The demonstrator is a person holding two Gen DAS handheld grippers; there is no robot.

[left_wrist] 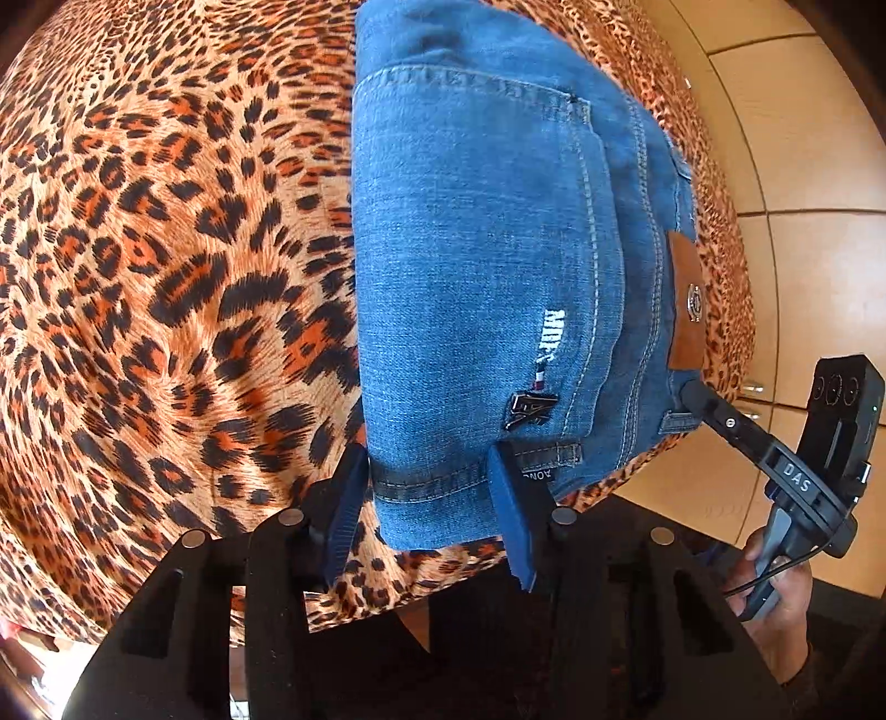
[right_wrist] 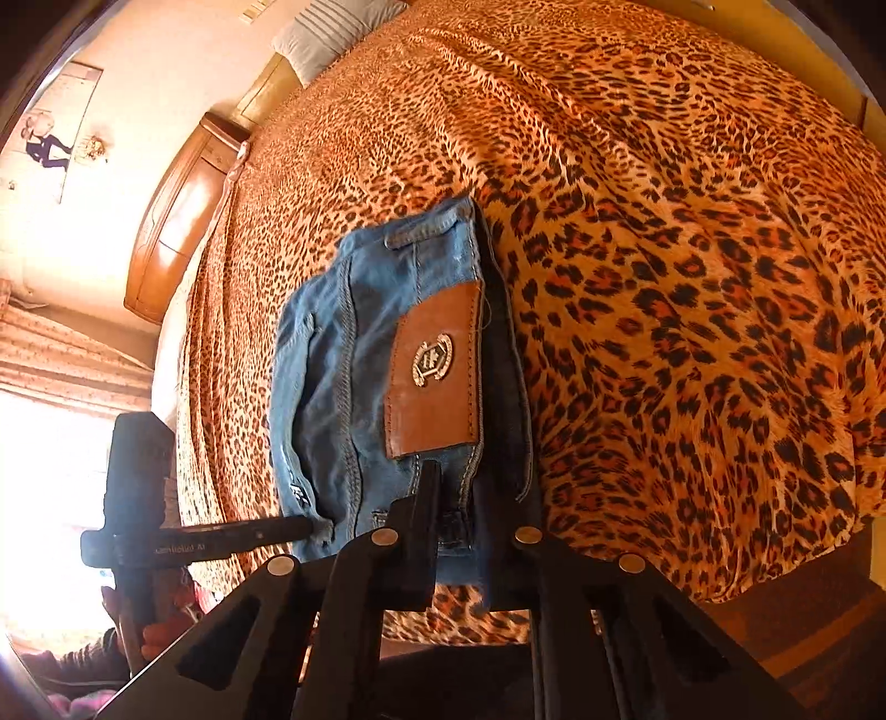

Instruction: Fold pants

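Blue jeans (left_wrist: 487, 249) lie folded into a compact stack on a leopard-print bedspread (left_wrist: 166, 249), back pocket and brown leather patch (left_wrist: 686, 299) up. My left gripper (left_wrist: 437, 498) is open, its blue fingers either side of the stack's near corner, not squeezing it. In the right wrist view the jeans (right_wrist: 343, 360) and patch (right_wrist: 434, 371) lie straight ahead. My right gripper (right_wrist: 476, 520) straddles the waistband edge below the patch; its right finger is hidden by denim, so its grip is unclear. It also shows in the left wrist view (left_wrist: 692, 396), its tip touching the waistband.
The bedspread (right_wrist: 692, 277) covers the whole bed. A wooden headboard (right_wrist: 177, 221) and a striped pillow (right_wrist: 332, 27) are at the far end. Tiled floor (left_wrist: 803, 166) lies beyond the bed edge. A hand (left_wrist: 775, 598) holds the right gripper's handle.
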